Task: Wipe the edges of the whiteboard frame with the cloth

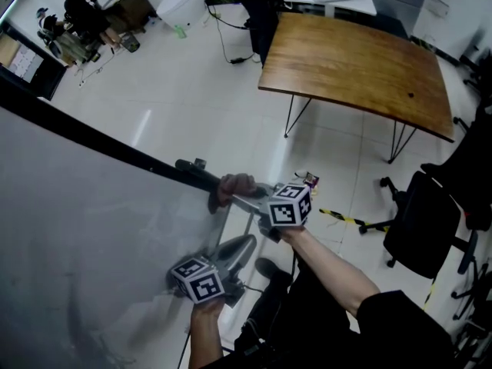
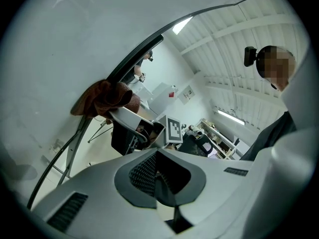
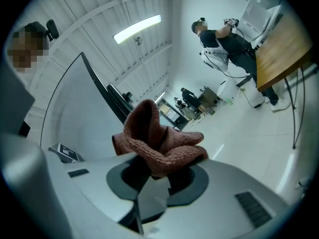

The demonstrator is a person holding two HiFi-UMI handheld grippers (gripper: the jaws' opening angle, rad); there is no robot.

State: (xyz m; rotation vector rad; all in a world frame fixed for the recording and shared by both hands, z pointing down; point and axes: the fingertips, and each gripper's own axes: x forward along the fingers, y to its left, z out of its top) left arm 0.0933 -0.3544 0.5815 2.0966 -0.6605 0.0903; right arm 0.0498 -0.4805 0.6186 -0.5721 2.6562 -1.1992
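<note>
The right gripper (image 1: pixel 246 201) has its fingers clenched on the cloth (image 1: pixel 234 184). In the right gripper view the brown knitted wad (image 3: pixel 159 138) bunches up out of the pads, clamped at its base.

In the head view the cloth sits at the centre of the frame. It lies on the lower-right end of the whiteboard frame (image 1: pixel 115 148), and from here it appears to touch the black bar. The left gripper view agrees, showing the cloth (image 2: pixel 107 98) lying against the dark edge (image 2: pixel 134 59) where the edge curves down toward the board's stand.

The coming move turns on how that edge lies. Its long axis runs on a diagonal from the cloth up to the upper left of the head view, so nearly all the unwiped length lies up and to the left of the fingers. I judge that the wipe must travel along that line with the cloth kept pressed to the bar. The right gripper is the one on the frame and carries the cloth, so the stroke is its to make.

The left gripper (image 1: pixel 234 248) hangs lower in the head view, just below the right one and off the frame. Its own view shows its fingers (image 2: pixel 144 171) brought together with nothing between them. It is close enough to steady the board but plays no part in the wiping now.
</note>
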